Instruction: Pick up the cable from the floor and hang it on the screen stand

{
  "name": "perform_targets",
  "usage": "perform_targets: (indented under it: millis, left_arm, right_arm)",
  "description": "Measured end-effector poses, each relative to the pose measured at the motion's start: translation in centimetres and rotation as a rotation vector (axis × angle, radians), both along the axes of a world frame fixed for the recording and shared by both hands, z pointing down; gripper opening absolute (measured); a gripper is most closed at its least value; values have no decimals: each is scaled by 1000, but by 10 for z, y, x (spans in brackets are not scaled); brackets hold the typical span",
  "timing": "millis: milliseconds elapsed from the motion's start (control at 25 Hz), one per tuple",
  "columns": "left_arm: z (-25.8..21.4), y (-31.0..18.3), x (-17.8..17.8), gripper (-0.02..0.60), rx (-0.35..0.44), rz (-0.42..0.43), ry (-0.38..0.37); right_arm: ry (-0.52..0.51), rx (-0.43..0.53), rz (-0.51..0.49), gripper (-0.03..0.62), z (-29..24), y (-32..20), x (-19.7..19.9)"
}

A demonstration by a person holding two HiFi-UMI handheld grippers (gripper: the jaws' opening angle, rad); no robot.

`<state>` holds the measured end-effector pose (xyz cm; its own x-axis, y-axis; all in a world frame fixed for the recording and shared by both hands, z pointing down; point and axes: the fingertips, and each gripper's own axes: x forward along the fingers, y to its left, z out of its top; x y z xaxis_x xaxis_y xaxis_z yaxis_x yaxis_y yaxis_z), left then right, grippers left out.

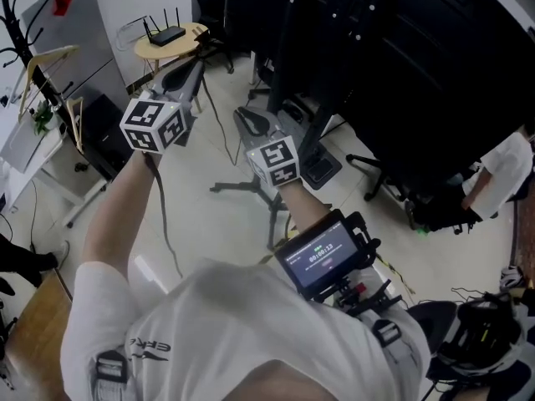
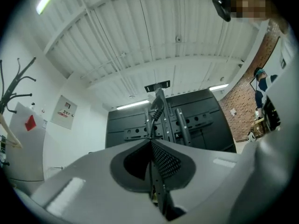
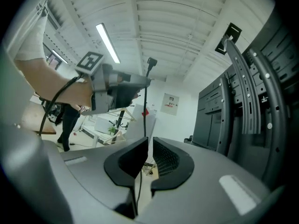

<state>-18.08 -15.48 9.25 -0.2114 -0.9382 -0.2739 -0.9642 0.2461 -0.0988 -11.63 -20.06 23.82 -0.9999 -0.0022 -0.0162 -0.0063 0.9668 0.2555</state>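
Observation:
Both grippers are raised in front of the black screen stand (image 1: pixel 305 48). My left gripper (image 1: pixel 194 63) is shut on the thin black cable (image 1: pixel 164 215), which hangs down past my left forearm. In the left gripper view the cable (image 2: pixel 156 107) rises from the closed left gripper (image 2: pixel 150 141) in front of the stand's uprights (image 2: pixel 180 122). My right gripper (image 1: pixel 244 114) is lower and to the right. In its own view the right gripper (image 3: pixel 149 141) shows a narrow gap. The cable (image 3: pixel 145 106) runs loosely through it, up to a plug end. The stand's rails (image 3: pixel 243 92) rise at right.
A round wooden table with a router (image 1: pixel 171 38) stands at the back left, beside a coat rack (image 1: pixel 12 15). A tripod (image 1: pixel 251 189) lies on the floor below the grippers. An office chair base (image 1: pixel 376 174) and a person in white (image 1: pixel 501 170) are at right.

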Motion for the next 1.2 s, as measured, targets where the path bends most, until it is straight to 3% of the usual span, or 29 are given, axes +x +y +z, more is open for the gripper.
perform_targets:
  millis: [280, 480, 840, 1200]
  left_arm:
    - [-76, -5, 29, 5, 31, 107, -17]
    - [-121, 3, 46, 5, 36, 157, -57]
    - [-179, 25, 53, 5, 60, 199, -83]
    - [-213, 55, 67, 5, 101, 201, -144]
  right_arm:
    - [67, -38, -1, 91, 36, -2, -4]
    - [137, -67, 52, 130, 75, -15, -7]
    - [237, -95, 79, 141, 125, -19, -22]
    - [252, -59, 52, 135, 126, -3, -47]
